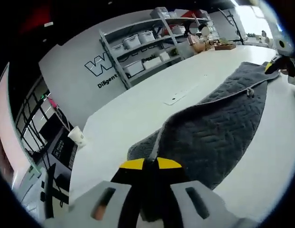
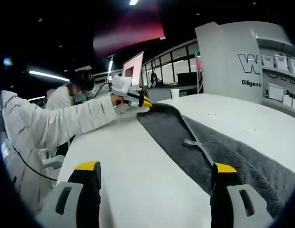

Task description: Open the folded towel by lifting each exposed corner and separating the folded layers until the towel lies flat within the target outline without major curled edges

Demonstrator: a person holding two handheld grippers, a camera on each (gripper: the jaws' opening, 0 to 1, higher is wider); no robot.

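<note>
left gripper [image 1: 150, 164]: nearest the lens in the left gripper view, yellow-tipped jaws drawn together on the near corner of the towel; in the right gripper view it sits far off at the towel's other end [image 2: 143, 102], held by a person's hand.
right gripper [image 2: 157, 172]: in its own view the jaws stand wide apart with nothing between them; one jaw is over bare table, the other sits at the towel's near edge. in the left gripper view it is a small yellow-and-black tip at the far end of the towel [image 1: 276, 64]; whether it touches the cloth there cannot be told.
towel [image 1: 219, 123]: dark grey, quilted, lying on the white table; pinched corner raised a little at the left gripper. in the right gripper view [image 2: 223, 152] a lighter edge band and a small loop tag run along its middle.
towel axis: long and narrow, running from one gripper to the other, lengthwise away from each camera.
table [image 1: 138, 109]: white, broad, bare on both sides of the towel; a flat pale strip lies on it beside the towel.
paper cup [image 1: 77, 136]: near the table's far corner, well apart from the towel.
person's sleeve [image 2: 57, 121]: white, padded, reaching to the left gripper.
shelving [image 1: 147, 45]: grey racks with white bins against the wall beyond the table.
</note>
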